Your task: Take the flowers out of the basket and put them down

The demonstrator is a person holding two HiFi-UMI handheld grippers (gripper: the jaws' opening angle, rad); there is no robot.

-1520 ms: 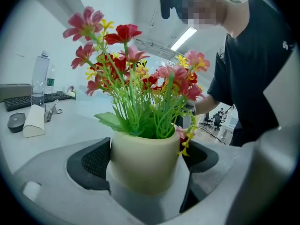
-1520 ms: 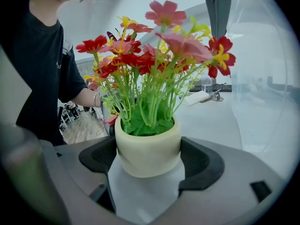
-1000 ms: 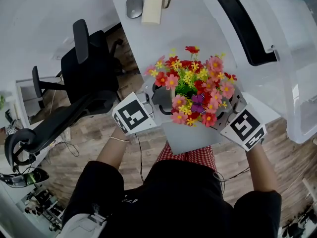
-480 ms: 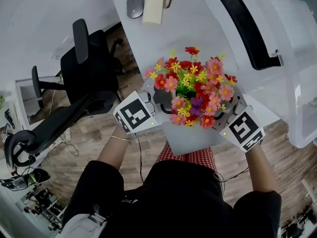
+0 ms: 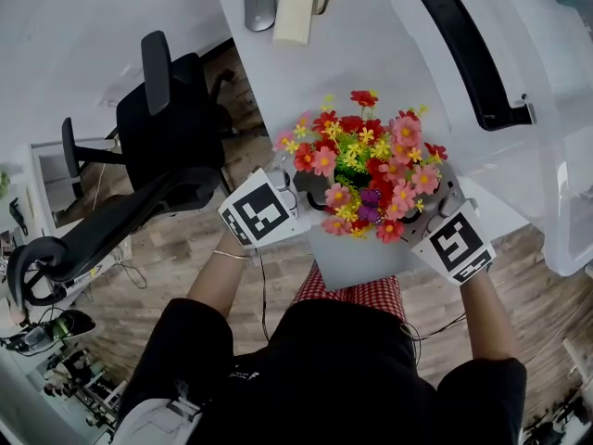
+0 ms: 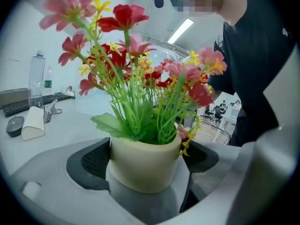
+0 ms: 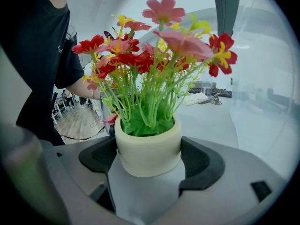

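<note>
White worktop (image 5: 352,54): the put-down place. The flowers hang over its near corner, just in front of the person. If the pot is set too near this edge, it can tip off to the floor.
Clear plastic box (image 5: 519,63): it stands near, on the right side. A wide swing to that side can push the blossoms against its wall.
Flowers (image 5: 366,170): a tall, wide bunch of red, pink and yellow, held upright in the air between both tools. No basket shows in any view. I judge the bunch top-heavy, so a tilt of the hands can lean it over.
Left gripper (image 6: 143,159): it holds the pot from one side.
Right gripper (image 7: 147,157): it holds the same pot from the opposite side. If the two hands do not move together, the pot can twist or slip out.
Cream pot (image 7: 149,144): round, with a smooth wall, so the hold is probably not very secure.
Fingers (image 6: 91,161): on each tool the dark pads pinch the pot wall from both sides. Low stems hang near them and can catch at release.
</note>
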